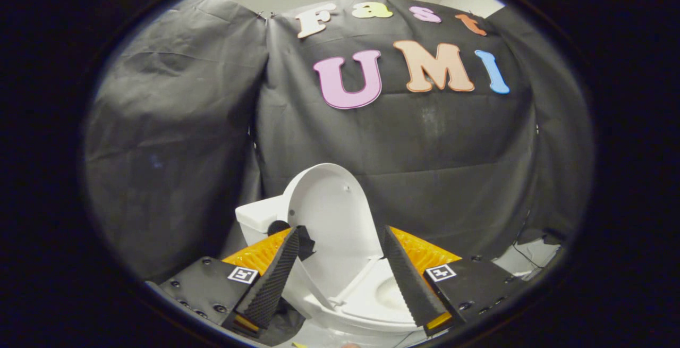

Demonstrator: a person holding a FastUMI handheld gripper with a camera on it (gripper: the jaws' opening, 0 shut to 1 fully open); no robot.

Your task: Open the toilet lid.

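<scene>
The gripper (340,242) sits nearest, its 2 fingers (271,279) rising as ribbed, wedge-shaped bars that taper toward their tips. Each finger is backed by a ridged plastic plate and mounted on a flat dark block studded with screws; each block carries 1 small square black-and-white marker (243,274). The fingers stand wide apart and hold nothing. The left finger's tip lies against or just in front of the lid's left edge; whether it touches cannot be told. The right finger stands apart from the lid, over the seat's right side.

Between and just beyond the fingers is the toilet (297,295), smooth glossy white. Its lid (329,215) is raised, standing nearly upright with the rounded oval underside facing the camera, 1 small bump near its upper right edge. Below it, the seat (372,313) lies flat, a rounded ring around the bowl opening (390,295). Behind the lid's left side shows the boxy white tank (257,215).

Beyond the toilet hangs wrinkled black cloth (175,141), the booth wall, draped in loose folds. At the cloth's lower right, a pale surface with a thin dark cable (523,263) shows.
</scene>
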